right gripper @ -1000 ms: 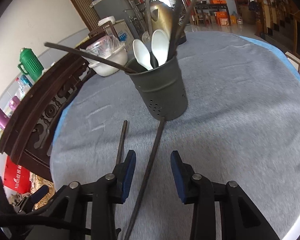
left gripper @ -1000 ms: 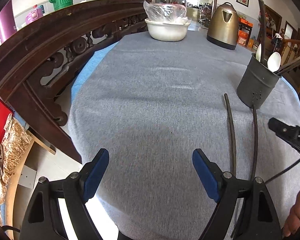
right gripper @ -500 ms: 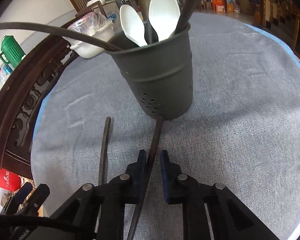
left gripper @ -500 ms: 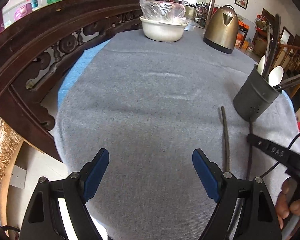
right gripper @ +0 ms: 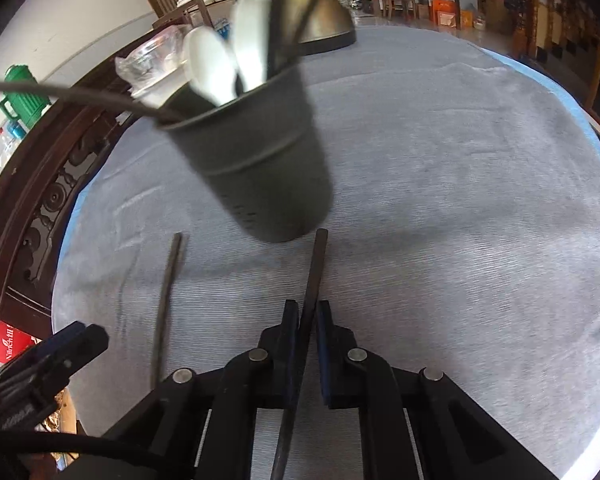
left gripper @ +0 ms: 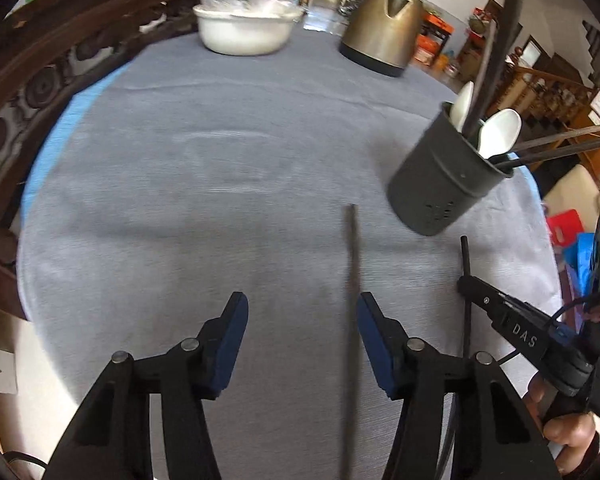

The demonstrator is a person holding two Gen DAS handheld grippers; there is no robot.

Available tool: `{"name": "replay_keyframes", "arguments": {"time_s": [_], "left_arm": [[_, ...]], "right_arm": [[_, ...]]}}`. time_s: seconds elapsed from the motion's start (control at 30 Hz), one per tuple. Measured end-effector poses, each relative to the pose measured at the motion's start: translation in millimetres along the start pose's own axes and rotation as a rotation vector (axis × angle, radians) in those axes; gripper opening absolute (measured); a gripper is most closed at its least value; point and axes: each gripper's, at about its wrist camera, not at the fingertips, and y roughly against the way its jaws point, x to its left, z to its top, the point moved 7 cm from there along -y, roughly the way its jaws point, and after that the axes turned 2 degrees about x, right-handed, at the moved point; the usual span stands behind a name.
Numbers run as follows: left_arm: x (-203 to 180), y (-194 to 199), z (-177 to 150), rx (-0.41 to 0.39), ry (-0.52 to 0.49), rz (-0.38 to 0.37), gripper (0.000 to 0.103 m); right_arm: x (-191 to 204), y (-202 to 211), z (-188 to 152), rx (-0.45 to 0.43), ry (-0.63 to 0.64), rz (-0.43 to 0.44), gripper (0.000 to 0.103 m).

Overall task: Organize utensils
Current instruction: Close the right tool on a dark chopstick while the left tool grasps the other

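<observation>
— So, what has the right gripper [right gripper: 308,322] got?

— Its blue pads are pinched tight on a dark chopstick [right gripper: 315,268] that lies on the grey tablecloth [right gripper: 460,200], far tip just short of the dark utensil holder [right gripper: 260,168].

— And the left gripper [left gripper: 302,320]?

— About half open and closing. A second chopstick [left gripper: 353,256] runs between the jaws, close beside the right-hand pad [left gripper: 370,334]; neither pad presses on it.

— What does the holder contain?

— White spoons [left gripper: 500,132] and more dark sticks. A brass-coloured kettle [left gripper: 384,28] and a covered white bowl [left gripper: 246,28] stand well behind.
</observation>
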Motion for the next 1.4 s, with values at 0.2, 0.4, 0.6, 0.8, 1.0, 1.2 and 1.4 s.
{"name": "replay_keyframes", "arguments": {"time_s": [0.2, 0.4, 0.6, 0.8, 1.0, 1.2, 1.4], "left_arm": [[-18.3, -16.1, 7.9, 0.04, -0.011, 0.001, 0.058], [-27.0, -33.6, 10.6, 0.089, 0.003, -0.013, 0.058], [-26.3, -46.3, 15.3, 0.107, 0.034, -0.053, 0.032], [-12.7, -47.2, 14.6, 0.104, 0.079, -0.107, 0.007], [5.2, -37.1, 1.1, 0.117, 0.109, -0.142, 0.007], [19.2, -32.2, 0.4, 0.151, 0.123, -0.167, 0.007], [18.9, -35.5, 14.1, 0.157, 0.099, -0.145, 0.023]], "right_arm": [[-26.7, 6.4, 2.3, 0.006, -0.029, -0.028, 0.009], [-37.1, 5.5, 1.2, 0.029, -0.042, -0.024, 0.009], [-35.2, 4.9, 1.6, 0.032, -0.03, -0.017, 0.01], [-38.4, 4.5, 0.3, 0.032, -0.036, 0.001, 0.01], [-38.7, 5.0, -0.6, 0.055, -0.043, 0.0, 0.01], [-37.8, 1.0, 5.9, 0.151, -0.088, 0.021, 0.011], [-42.8, -4.2, 20.4, 0.203, -0.132, 0.013, 0.014]]}}
